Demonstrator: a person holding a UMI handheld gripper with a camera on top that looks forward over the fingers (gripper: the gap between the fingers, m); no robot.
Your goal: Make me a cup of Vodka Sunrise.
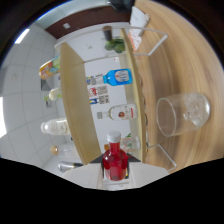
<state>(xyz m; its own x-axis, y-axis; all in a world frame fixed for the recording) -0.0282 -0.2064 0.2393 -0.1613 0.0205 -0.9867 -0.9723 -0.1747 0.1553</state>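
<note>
Wooden counter, light grain, view rotated sideways. Clear glass tumbler with ice stands on it. A white wire rack sits on the same surface beyond the tumbler. White shelf unit adjoining carries a blue-labelled bottle and a clear bottle

A home bar or drinks corner is showing itself here, set up on a wooden counter.

Bottles are lying across a pale shelf unit: a blue-labelled bottle, a clear bottle and a red bottle. A glass with ice is sitting on the wood-grain counter, and limes are waiting beyond, by a white tiled wall.
</note>
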